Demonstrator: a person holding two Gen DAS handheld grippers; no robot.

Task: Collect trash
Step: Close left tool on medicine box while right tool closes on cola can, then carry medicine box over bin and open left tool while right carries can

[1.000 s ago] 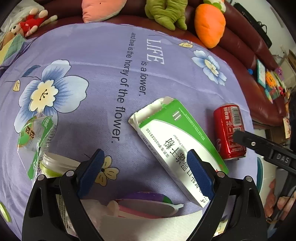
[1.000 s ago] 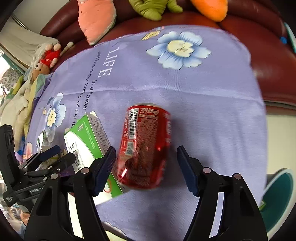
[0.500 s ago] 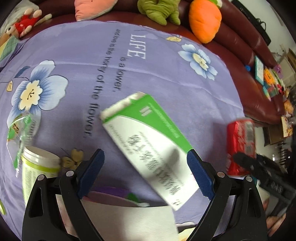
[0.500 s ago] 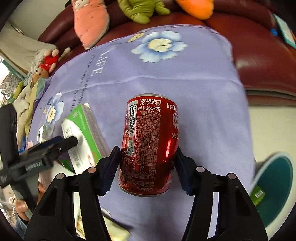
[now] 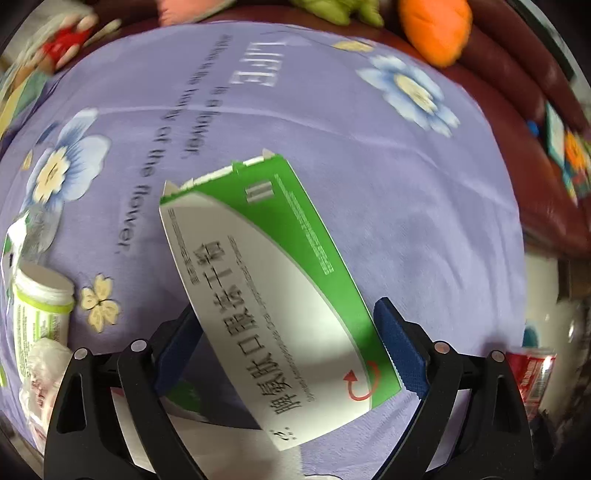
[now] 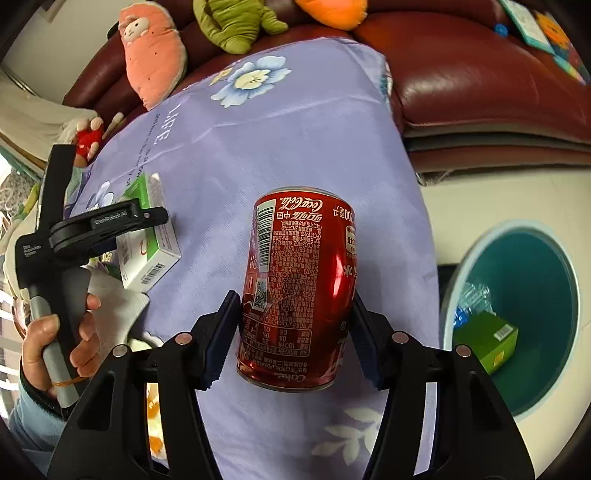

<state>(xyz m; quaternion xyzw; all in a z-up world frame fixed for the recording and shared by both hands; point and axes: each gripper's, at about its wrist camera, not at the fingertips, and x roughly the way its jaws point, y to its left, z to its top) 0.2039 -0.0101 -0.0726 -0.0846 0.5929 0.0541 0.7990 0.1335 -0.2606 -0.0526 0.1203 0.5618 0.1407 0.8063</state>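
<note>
The right gripper (image 6: 293, 332) had just closed its fingers (image 6: 218, 343) on the red can (image 6: 299, 291), lifting it off the purple cloth (image 6: 295, 147); the bin (image 6: 517, 314) sat to their right. The left gripper (image 5: 284, 354) now pinched the green-and-white box (image 5: 273, 295), so both pieces looked ready for dumping.

Dark red leather sofa (image 6: 480, 74) set behind the desk, desk draped in a lilac flower-printed cloth (image 6: 295, 147), pink (image 6: 153, 62), green (image 6: 236, 27) and orange (image 5: 436, 29) plush toys lined along the sofa, pale floor (image 6: 476, 199) lit by daylight
</note>
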